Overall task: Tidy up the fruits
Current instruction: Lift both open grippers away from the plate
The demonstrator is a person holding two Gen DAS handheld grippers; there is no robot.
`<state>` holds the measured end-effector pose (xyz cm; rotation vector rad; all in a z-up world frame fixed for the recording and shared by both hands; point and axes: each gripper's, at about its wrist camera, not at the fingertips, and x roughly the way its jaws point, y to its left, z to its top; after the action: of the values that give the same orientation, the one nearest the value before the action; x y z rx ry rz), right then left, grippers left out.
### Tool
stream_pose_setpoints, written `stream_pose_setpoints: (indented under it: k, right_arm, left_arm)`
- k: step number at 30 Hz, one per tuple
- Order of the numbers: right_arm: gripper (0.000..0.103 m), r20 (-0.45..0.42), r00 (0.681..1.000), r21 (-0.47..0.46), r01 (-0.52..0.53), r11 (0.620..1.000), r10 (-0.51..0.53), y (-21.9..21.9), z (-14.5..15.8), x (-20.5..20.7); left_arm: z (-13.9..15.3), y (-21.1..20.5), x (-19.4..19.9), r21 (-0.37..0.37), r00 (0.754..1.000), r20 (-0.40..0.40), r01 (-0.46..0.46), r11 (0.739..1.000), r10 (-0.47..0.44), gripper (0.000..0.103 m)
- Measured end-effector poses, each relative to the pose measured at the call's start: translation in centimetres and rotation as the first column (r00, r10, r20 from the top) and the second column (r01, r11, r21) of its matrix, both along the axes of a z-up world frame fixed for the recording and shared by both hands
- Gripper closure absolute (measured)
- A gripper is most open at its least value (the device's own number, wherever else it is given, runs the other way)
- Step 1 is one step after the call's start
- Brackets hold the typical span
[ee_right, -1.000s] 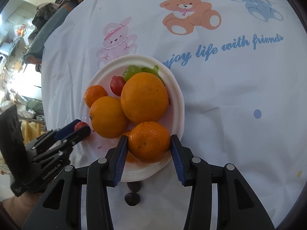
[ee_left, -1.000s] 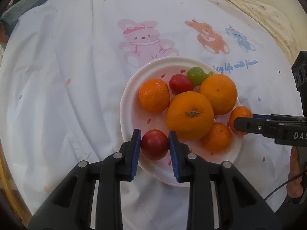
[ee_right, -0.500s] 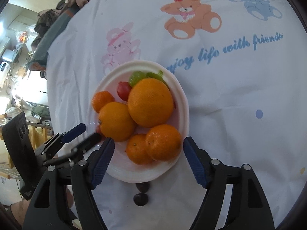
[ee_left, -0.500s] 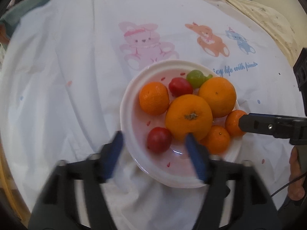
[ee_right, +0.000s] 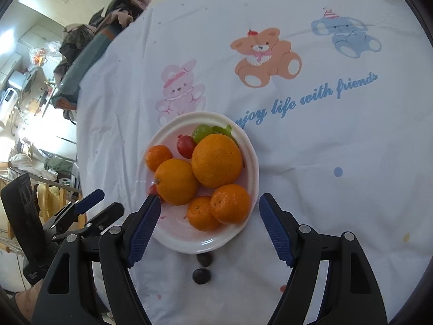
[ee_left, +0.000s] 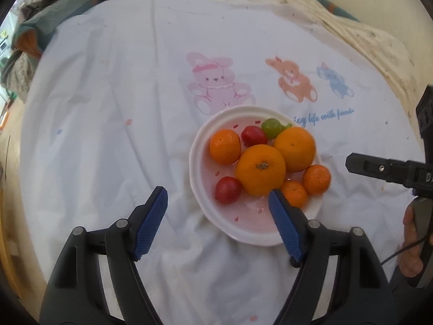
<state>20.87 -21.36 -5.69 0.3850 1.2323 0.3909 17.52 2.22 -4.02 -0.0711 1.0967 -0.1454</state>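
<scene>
Left tongs: spread, empty, above the plate.
Right tongs: spread, empty.
Plate: 5 oranges, tomatoes.

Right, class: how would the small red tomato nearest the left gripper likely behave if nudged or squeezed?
The red tomato looks round and glossy, so it would probably roll across the smooth white plate and may slip between pads. Its thin-looking skin suggests it could bruise under a hard squeeze.

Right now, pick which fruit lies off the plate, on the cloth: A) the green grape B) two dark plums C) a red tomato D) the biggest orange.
B: in the right wrist view, two dark plums lie on the cloth just below the plate rim.
</scene>
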Motion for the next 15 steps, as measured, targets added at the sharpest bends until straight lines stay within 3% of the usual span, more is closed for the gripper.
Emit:
stream_pose_setpoints:
  k: [6, 11, 15]
  right_arm:
    - [0.025, 0.031, 1.0, -0.012, 0.004, 1.0, -0.003, -0.3, 1.5, -1.9]
    - [0.025, 0.018, 1.0, -0.008, 0.026, 1.0, -0.026, -0.6, 1.6, -3.9]
    - [0.025, 0.019, 1.0, -0.054, 0.014, 0.998, -0.013, -0.1, 1.5, -5.6]
  left_arm:
    - [1.5, 1.2, -3.0, -0.029, 0.999, -0.005, -0.054, 0.998, 0.054, 0.029]
    - [1.5, 0.6, -5.7, 0.0, 1.0, -0.014, -0.02, 1.0, 0.02, 0.029]
    - [1.6, 0.5, -7.3, -0.028, 0.999, -0.037, -0.015, 1.0, 0.014, 0.029]
